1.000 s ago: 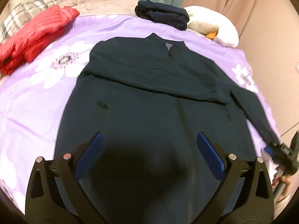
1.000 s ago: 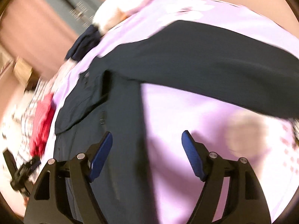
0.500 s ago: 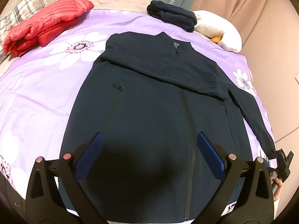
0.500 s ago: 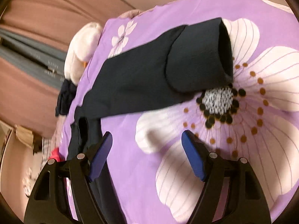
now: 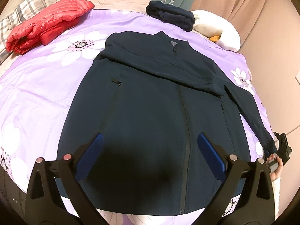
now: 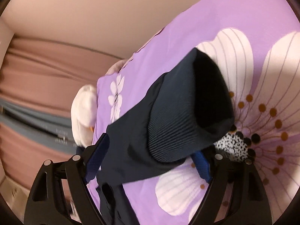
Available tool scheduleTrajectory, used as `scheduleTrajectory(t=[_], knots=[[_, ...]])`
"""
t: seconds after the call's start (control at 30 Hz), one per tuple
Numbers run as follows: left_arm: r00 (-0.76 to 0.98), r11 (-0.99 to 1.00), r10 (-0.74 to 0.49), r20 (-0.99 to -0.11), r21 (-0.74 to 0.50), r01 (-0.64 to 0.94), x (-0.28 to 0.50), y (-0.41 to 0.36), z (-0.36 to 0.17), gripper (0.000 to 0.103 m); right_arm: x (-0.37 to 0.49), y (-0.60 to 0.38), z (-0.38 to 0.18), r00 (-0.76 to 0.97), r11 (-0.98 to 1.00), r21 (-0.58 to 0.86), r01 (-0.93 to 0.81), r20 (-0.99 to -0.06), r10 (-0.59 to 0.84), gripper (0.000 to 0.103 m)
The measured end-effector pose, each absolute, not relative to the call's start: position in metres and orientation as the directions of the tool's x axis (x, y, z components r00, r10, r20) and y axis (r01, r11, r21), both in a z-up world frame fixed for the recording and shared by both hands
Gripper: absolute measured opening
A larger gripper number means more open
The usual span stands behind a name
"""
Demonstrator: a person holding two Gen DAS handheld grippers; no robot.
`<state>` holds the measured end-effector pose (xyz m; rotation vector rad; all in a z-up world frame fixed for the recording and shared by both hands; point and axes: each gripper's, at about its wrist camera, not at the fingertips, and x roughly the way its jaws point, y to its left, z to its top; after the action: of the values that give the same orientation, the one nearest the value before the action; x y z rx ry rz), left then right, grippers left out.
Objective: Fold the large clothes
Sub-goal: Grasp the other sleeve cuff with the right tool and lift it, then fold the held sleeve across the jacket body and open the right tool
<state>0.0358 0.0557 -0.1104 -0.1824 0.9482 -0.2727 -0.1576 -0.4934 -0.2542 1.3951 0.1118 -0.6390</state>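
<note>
As right gripper straddles sleeve cuff, jaws spread, unclamped: cuff may slip; left gripper spread above jacket hem

Matt navy cloth jacket, ribbed cuff, glossy quilted red jacket

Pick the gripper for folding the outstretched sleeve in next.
Right. The right gripper already straddles the sleeve cuff, jaws open; the left gripper hovers open over the jacket hem.
</note>
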Motion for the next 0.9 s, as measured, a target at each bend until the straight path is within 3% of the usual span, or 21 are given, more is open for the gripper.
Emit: scheduleTrajectory(t=[0.03,0.1,0.17,0.27,0.53,0.9], knots=[[0.55,0.95,-0.31,-0.775,-0.274,0.149,0.035,0.055,-0.111,0.101,-0.155,-0.496,-0.252,0.816,0.025,0.865,0.501,-0.462,-0.347,0.082],[0.546,0.949,-0.313,-0.777,-0.279,0.148,0.034,0.056,-0.113,0.101,-0.154,-0.497,-0.252,0.804,0.021,0.853,0.521,-0.483,-0.347,0.066],[0.544,0.949,-0.314,-0.778,-0.281,0.145,0.034,0.056,-0.115,0.101,-0.158,-0.501,-0.258,0.808,-0.006,0.86,0.511,-0.482,-0.339,0.036],[0.544,0.952,-0.303,-0.782,-0.272,0.139,0.034,0.057,-0.117,0.101,-0.163,-0.503,-0.261,0.814,-0.008,0.867,0.499,-0.472,-0.339,0.026],[0.542,0.955,-0.293,-0.787,-0.269,0.125,0.037,0.058,-0.123,0.101,-0.155,-0.493,-0.21,0.824,0.242,0.813,0.53,-0.426,-0.375,0.018],[0.527,0.943,-0.325,-0.785,-0.31,0.12,0.045,0.063,-0.133,0.101,-0.043,-0.434,-0.081,0.812,0.709,0.419,0.567,-0.431,-0.394,0.017]])
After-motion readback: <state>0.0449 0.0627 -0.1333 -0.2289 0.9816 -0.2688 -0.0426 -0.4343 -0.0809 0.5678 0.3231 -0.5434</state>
